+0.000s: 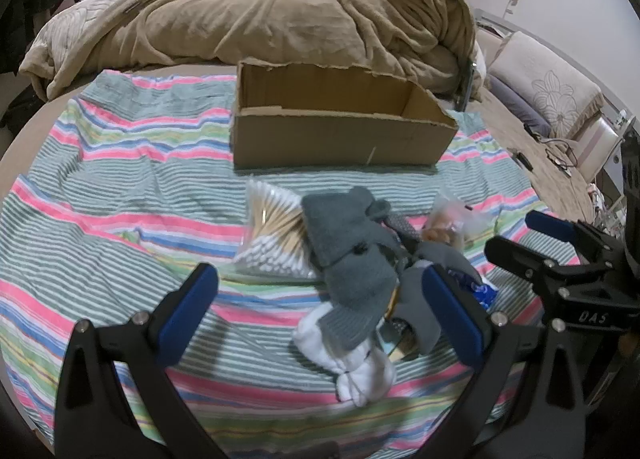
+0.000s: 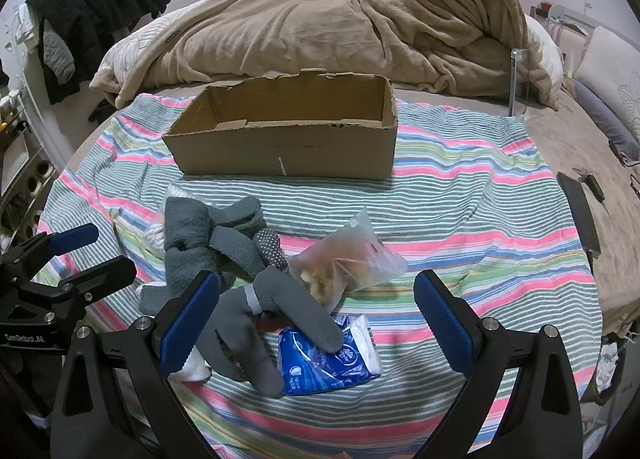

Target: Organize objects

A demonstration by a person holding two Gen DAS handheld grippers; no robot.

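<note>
An open cardboard box stands on the striped cloth, empty as far as I see. In front of it lies a pile: a bag of cotton swabs, grey socks, a white sock, grey gloves, a clear bag of snacks and a blue tissue pack. My left gripper is open, hovering just short of the socks. My right gripper is open, around the gloves and tissue pack area from above. Each gripper shows in the other's view, the right one and the left one.
A crumpled tan blanket lies behind the box. Pillows sit at the right. A phone and cables lie on the brown sheet at right. Black clothes hang at the left.
</note>
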